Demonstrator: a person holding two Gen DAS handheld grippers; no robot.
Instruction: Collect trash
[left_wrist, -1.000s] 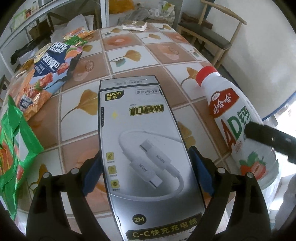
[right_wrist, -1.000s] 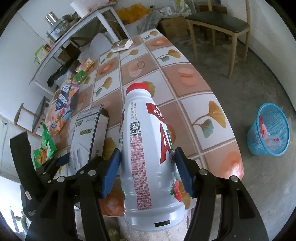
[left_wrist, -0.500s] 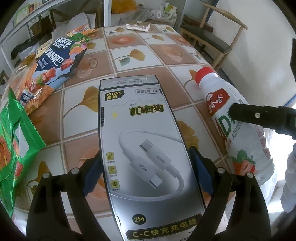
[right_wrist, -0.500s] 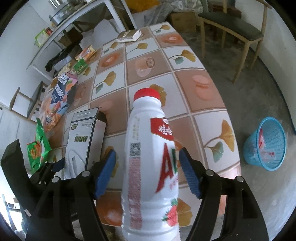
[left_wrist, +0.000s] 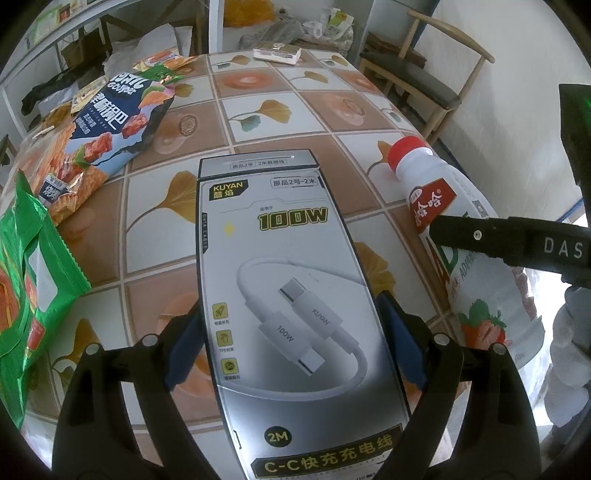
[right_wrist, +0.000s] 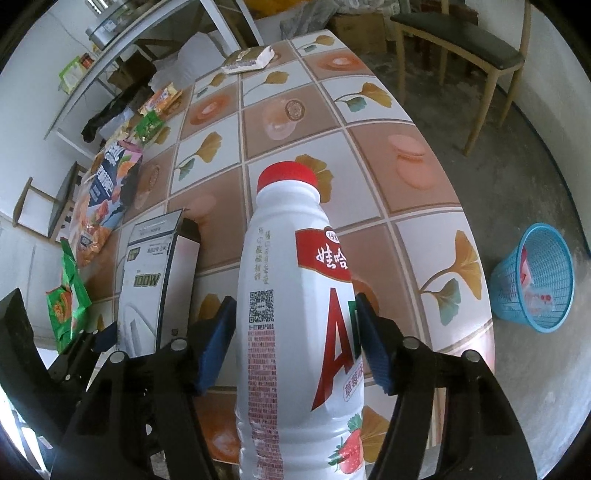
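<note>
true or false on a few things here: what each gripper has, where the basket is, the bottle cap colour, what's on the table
1. The left gripper has a grey cable box between its fingers. True.
2. The bottle in the right gripper has a blue cap. False: the cap is red.
3. The blue basket stands on the table. False: it is on the floor beside the table.
4. Snack bags lie on the table's left side in the left wrist view. True.
5. The basket is empty. False: some wrappers already lie in it.
</note>
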